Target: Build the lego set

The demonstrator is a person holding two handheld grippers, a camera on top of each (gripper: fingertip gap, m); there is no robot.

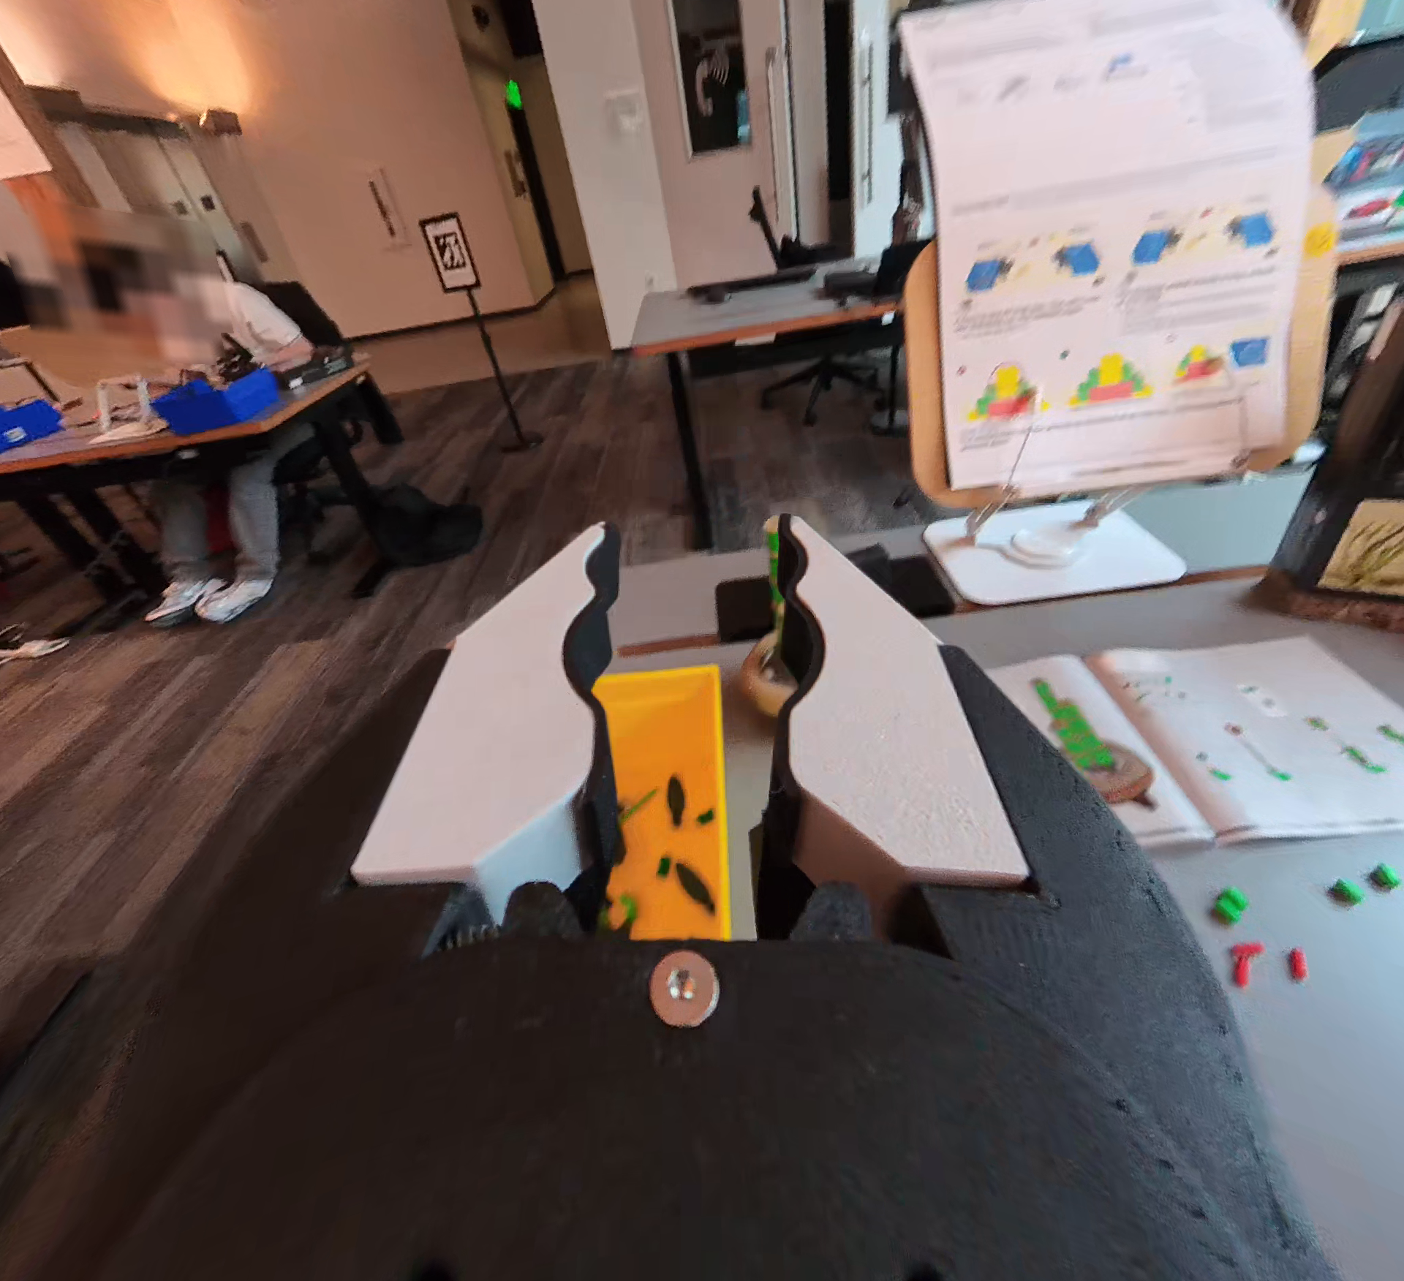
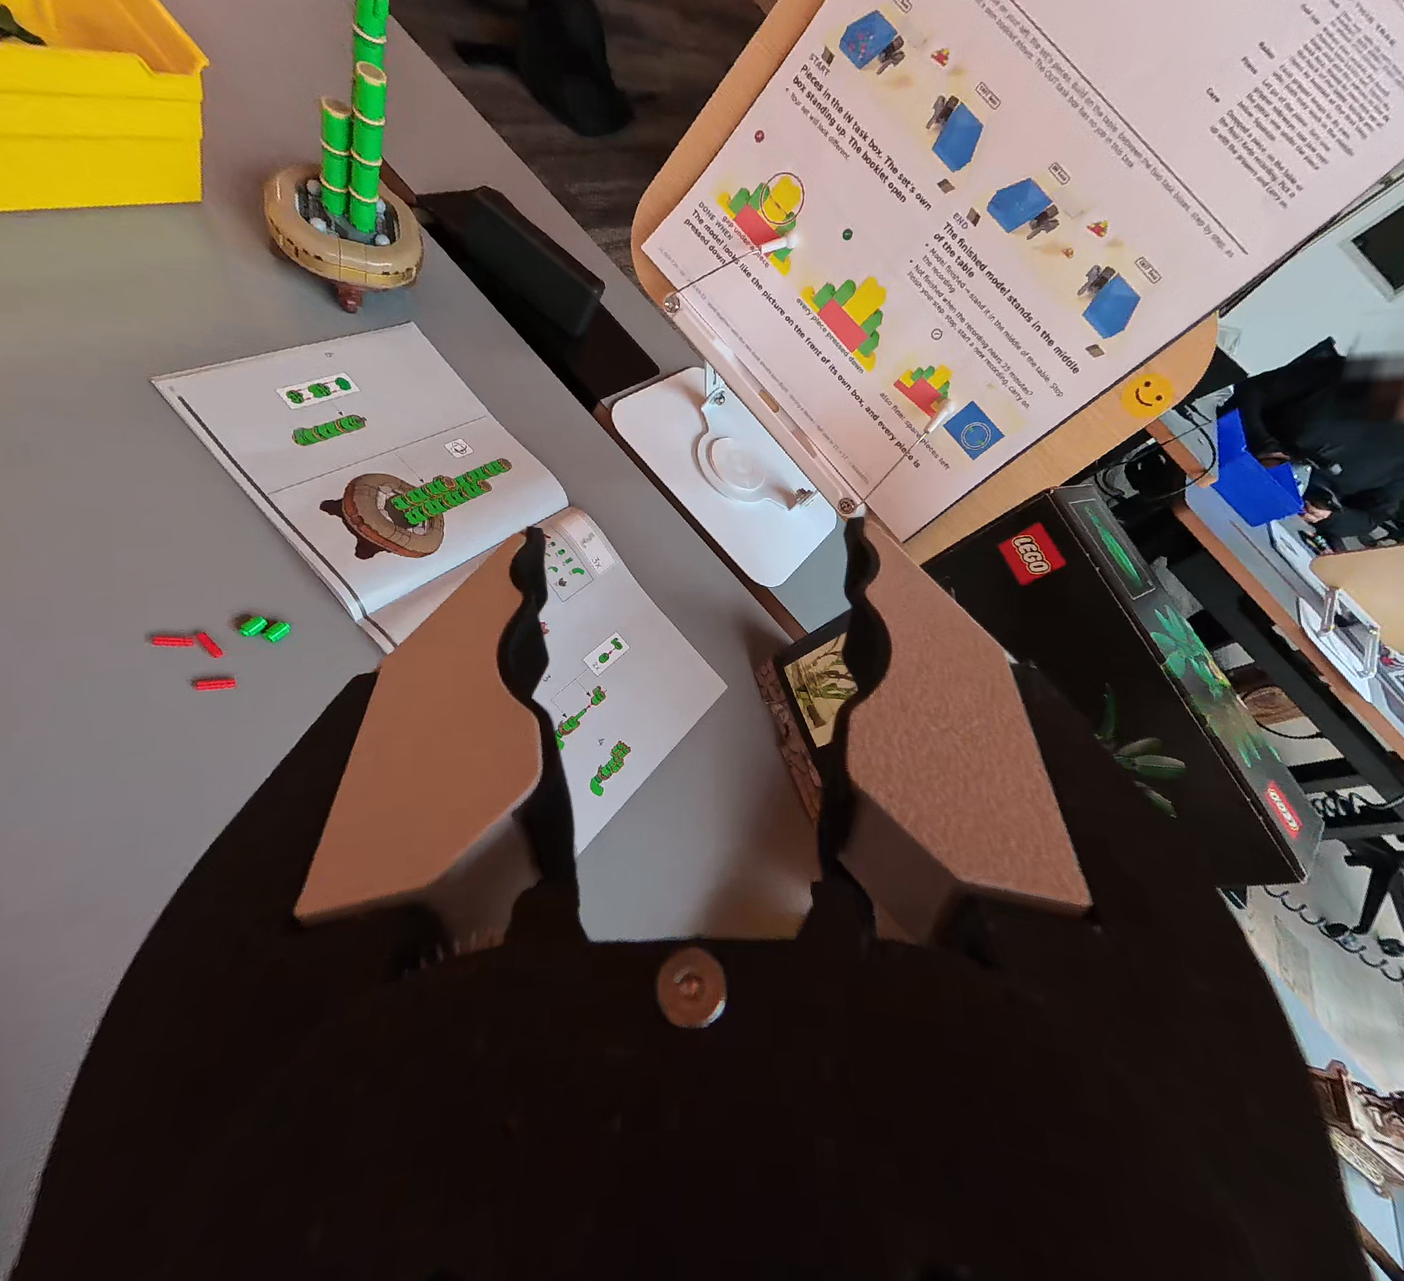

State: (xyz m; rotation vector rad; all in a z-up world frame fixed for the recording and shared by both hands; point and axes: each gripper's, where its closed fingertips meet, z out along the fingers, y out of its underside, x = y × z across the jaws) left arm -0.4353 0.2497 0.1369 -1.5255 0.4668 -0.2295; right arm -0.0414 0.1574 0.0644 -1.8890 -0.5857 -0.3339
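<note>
A part-built lego model (image 2: 353,181), green bamboo stalks in a tan bowl base, stands on the grey table (image 2: 99,485); in the left wrist view it (image 1: 769,667) is partly hidden behind my right finger. Loose green pieces (image 2: 264,628) and red pins (image 2: 199,652) lie on the table, also in the left wrist view (image 1: 1291,925). The open booklet (image 2: 425,508) lies beside them. My left gripper (image 1: 695,546) is open and empty above the yellow bin (image 1: 668,789) of dark green pieces. My right gripper (image 2: 691,546) is open and empty above the booklet.
An instruction sheet on a wooden stand (image 2: 950,181) with a white base (image 2: 729,470) stands at the table's back. A black lego box (image 2: 1124,675) lies to the right. A black block (image 2: 517,264) sits by the model. A seated person (image 1: 220,409) is at a far desk.
</note>
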